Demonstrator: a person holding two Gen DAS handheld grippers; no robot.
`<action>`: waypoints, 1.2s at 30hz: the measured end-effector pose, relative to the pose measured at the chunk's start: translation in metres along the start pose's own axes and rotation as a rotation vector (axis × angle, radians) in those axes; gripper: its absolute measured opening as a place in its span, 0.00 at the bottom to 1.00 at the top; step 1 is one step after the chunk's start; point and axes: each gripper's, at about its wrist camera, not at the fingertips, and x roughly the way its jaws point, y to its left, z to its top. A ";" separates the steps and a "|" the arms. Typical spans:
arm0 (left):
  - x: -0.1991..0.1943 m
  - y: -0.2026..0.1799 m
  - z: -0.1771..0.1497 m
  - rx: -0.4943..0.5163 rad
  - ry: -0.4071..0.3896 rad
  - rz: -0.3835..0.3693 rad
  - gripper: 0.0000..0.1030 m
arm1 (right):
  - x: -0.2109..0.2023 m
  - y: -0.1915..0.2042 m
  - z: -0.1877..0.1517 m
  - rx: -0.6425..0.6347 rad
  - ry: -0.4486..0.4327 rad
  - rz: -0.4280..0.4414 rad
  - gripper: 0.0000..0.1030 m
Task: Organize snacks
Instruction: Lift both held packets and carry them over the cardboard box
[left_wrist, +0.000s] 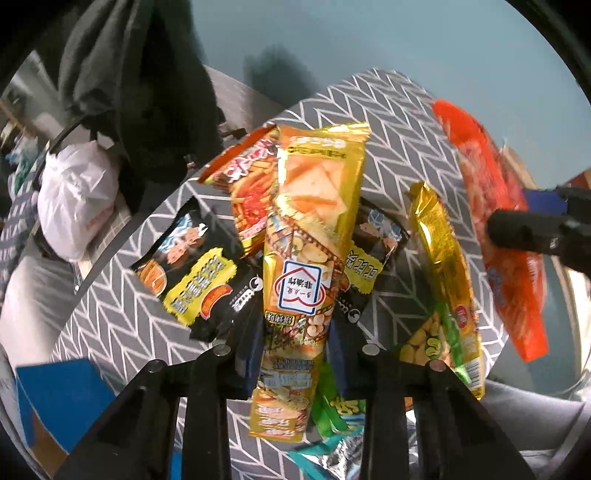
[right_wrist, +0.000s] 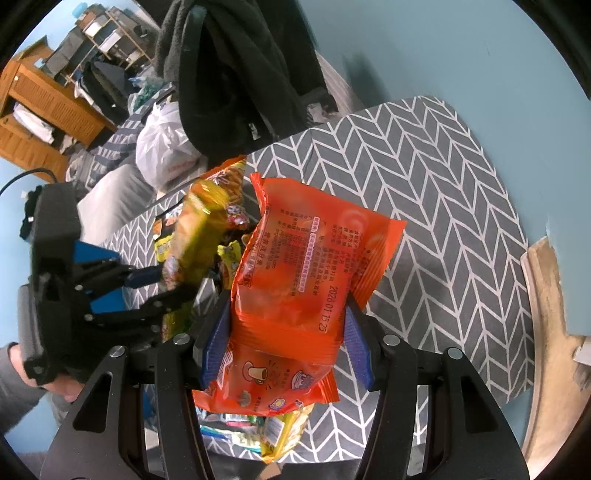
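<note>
Left wrist view showed the left gripper (left_wrist: 295, 354) clamped on a yellow packet (left_wrist: 303, 236) above the chevron cloth (left_wrist: 406, 122); the right gripper (right_wrist: 286, 332) pinched an orange packet (right_wrist: 295, 280); both wanted steady lifts clear of the pile

Looks like a lived-in home, likely a bedroom or spare room. Pale blue floor (right_wrist: 461, 55) beneath a grey cloth with white chevron pattern (right_wrist: 424, 177). Wooden louvred cabinet (right_wrist: 44, 107) along the far side, open shelving (right_wrist: 107, 33) next to it stacked with boxes and household clutter. Dark garment (right_wrist: 236, 62) draped over something upright, a stuffed white plastic bag (right_wrist: 162, 144) just beside it. Grey-and-white striped bedding (right_wrist: 110, 144) near the bag. Assorted snack packets (left_wrist: 207, 280) piled on the cloth, ordinary shop-bought kinds.
</note>
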 end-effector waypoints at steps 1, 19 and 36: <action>-0.005 0.000 -0.002 -0.011 -0.008 -0.004 0.30 | -0.001 0.001 -0.001 -0.004 -0.002 0.000 0.55; -0.095 0.012 -0.032 -0.219 -0.126 -0.003 0.30 | -0.031 0.044 0.004 -0.126 -0.038 0.001 0.55; -0.161 0.061 -0.076 -0.430 -0.216 0.075 0.30 | -0.045 0.099 0.015 -0.259 -0.052 0.073 0.55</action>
